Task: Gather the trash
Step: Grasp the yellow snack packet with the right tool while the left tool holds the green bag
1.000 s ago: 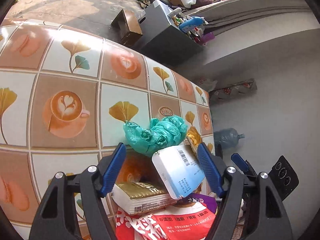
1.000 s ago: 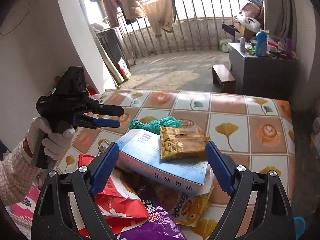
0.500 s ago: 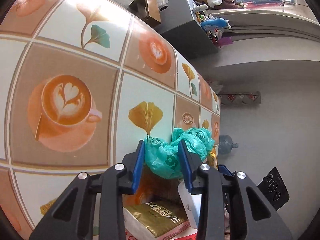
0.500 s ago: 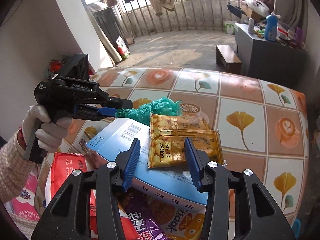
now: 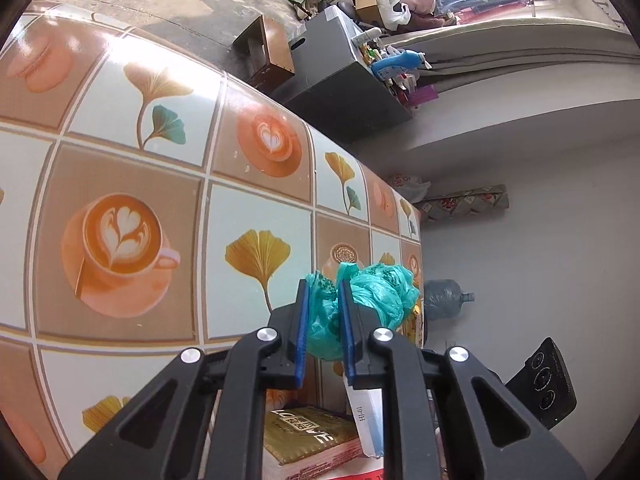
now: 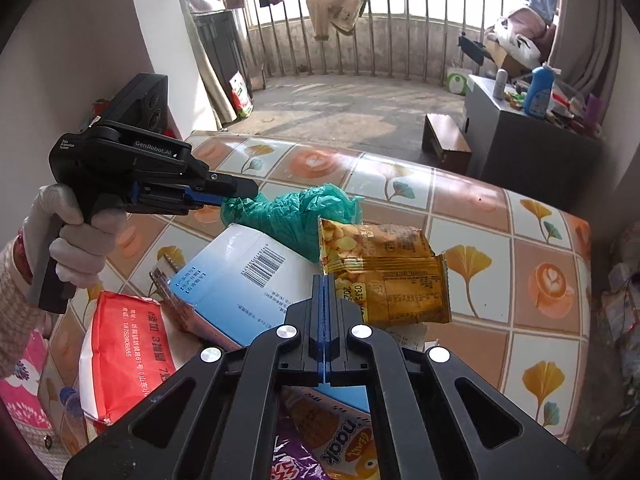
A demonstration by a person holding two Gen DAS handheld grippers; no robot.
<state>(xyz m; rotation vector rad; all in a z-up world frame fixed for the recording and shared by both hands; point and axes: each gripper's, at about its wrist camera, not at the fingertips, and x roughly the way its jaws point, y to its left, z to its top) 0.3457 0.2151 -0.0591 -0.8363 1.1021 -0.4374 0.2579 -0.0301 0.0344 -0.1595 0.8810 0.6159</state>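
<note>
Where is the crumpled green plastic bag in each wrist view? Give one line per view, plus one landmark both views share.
Left wrist view: the green plastic bag sits low and just right of centre, squeezed between the closing fingers of the left gripper.
Right wrist view: the bag lies left of centre, behind the yellow snack packet, its left end in the left gripper.
Shared landmark: the blue bottle on the grey cabinet.

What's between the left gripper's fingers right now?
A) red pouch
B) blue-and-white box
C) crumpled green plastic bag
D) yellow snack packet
C: the left wrist view shows the left gripper with its jaws closing on the crumpled green plastic bag, and the right wrist view shows the same gripper tip meeting the bag's end.
</note>
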